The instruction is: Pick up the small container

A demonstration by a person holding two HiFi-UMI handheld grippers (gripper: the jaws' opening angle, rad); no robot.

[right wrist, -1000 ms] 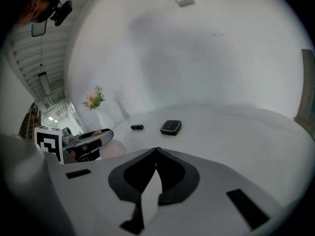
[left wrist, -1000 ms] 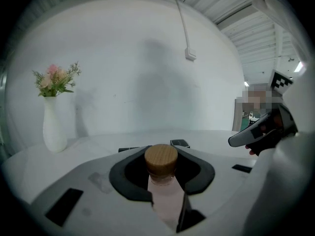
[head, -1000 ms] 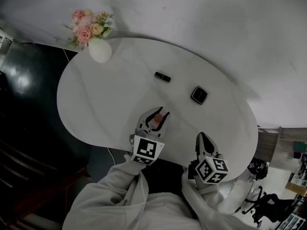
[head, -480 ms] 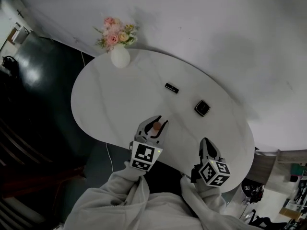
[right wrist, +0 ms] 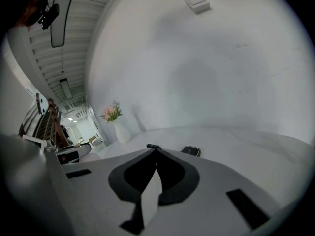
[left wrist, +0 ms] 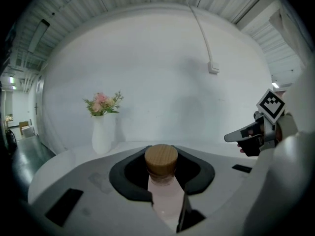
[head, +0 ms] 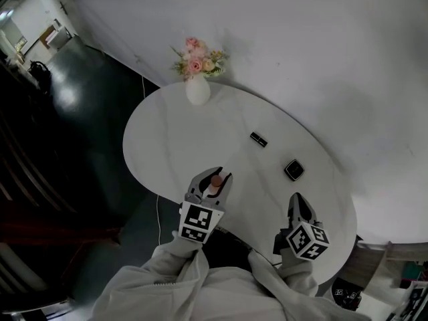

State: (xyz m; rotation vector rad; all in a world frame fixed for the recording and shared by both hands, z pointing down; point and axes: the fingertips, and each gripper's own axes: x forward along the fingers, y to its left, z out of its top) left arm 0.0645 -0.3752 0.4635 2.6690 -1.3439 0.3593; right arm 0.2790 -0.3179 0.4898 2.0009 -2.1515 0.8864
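Note:
The small container (head: 216,180) is a clear little bottle with a round wooden lid and pale pink contents. My left gripper (head: 215,176) is shut on it above the near edge of the white oval table (head: 167,139). In the left gripper view the bottle (left wrist: 161,162) stands upright between the dark pads (left wrist: 129,176), lid uppermost. My right gripper (head: 296,199) hovers over the table's near right edge, jaws together with nothing between them. In the right gripper view its jaws (right wrist: 156,154) meet in a thin line.
A white vase of pink flowers (head: 198,85) stands at the table's far edge. A small black stick (head: 259,139) and a black square compact (head: 293,170) lie in the right half. Dark floor lies to the left, and a white wall stands behind the table.
The head view has swung, so the table and vase now sit further right and lower in the frame. Both grippers keep their places at the near edge, the left still holding the bottle.

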